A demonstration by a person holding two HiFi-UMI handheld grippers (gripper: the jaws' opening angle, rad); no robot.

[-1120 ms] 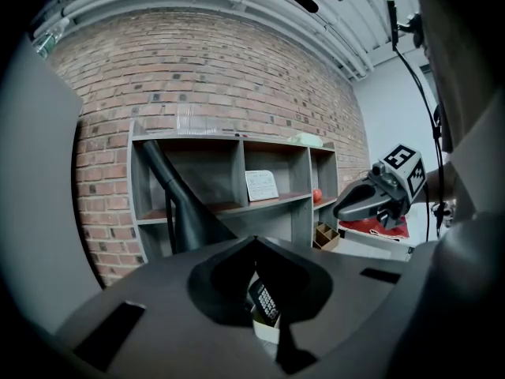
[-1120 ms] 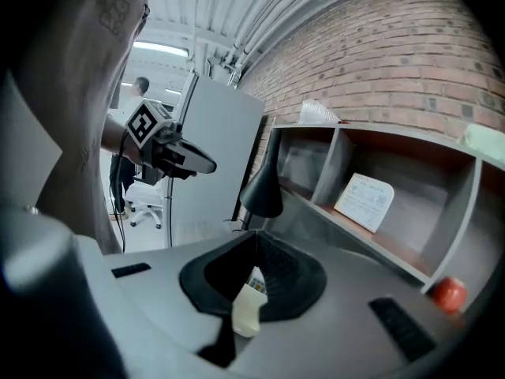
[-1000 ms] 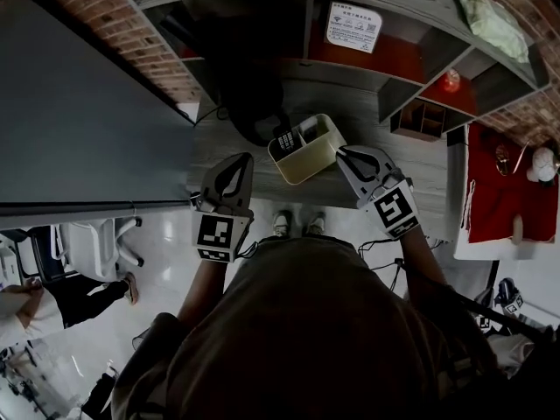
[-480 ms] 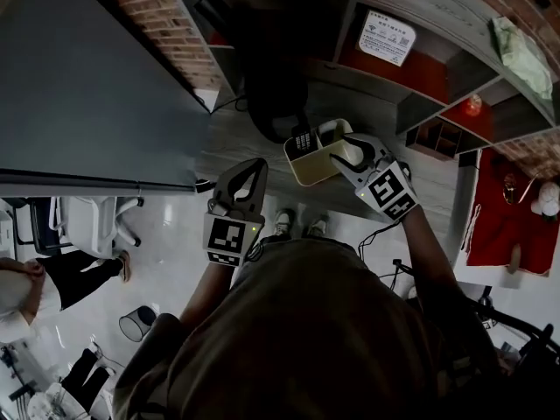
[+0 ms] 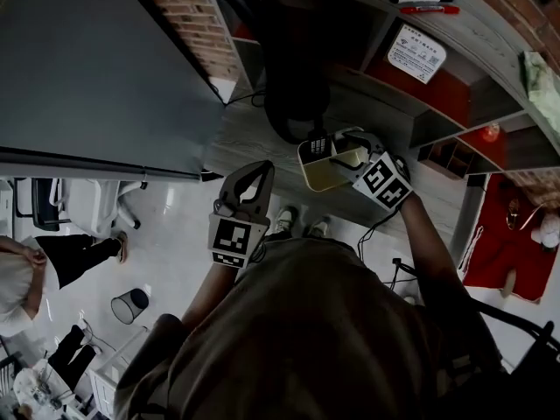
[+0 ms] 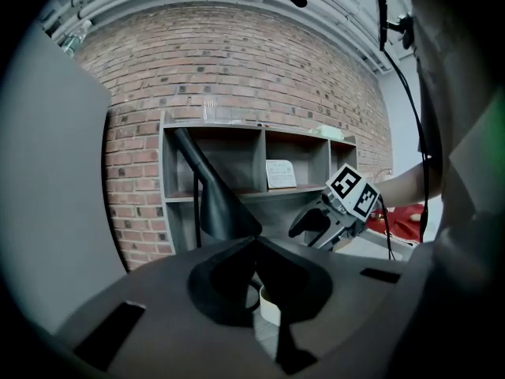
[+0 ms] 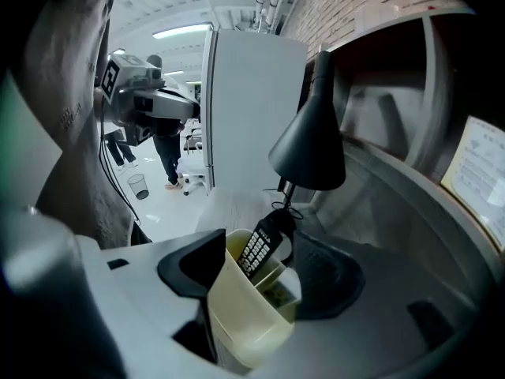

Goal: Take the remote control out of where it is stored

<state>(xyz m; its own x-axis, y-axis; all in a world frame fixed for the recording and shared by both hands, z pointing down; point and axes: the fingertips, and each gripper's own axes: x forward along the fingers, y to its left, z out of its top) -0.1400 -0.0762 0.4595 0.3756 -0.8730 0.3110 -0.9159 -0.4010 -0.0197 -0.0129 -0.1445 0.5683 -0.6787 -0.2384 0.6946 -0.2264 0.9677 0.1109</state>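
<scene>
A black remote control [image 5: 318, 145] with pale buttons stands upright in a pale yellow holder [image 5: 331, 171] on the grey desk. My right gripper [image 5: 343, 151] has come down over the holder. In the right gripper view the holder [image 7: 248, 314] sits between the two dark fingers, and the remote [image 7: 259, 248] leans in its far compartment. Its jaws have just been opening and stand wide; they do not grip the holder. My left gripper [image 5: 260, 173] hovers left of the holder near the desk's front edge, its tips [image 6: 254, 242] together on nothing.
A black desk lamp [image 7: 309, 144] stands just behind the holder. A grey shelf unit [image 5: 455, 103] runs along the brick wall, with a printed card [image 5: 416, 58] and two markers [image 5: 422, 3] on it. A tall grey panel [image 5: 96, 68] is at left, and a wastebasket [image 5: 129, 304] on the floor.
My right gripper has dropped forward onto the holder and its jaws have spread around it. The left gripper has stayed close to where it was.
</scene>
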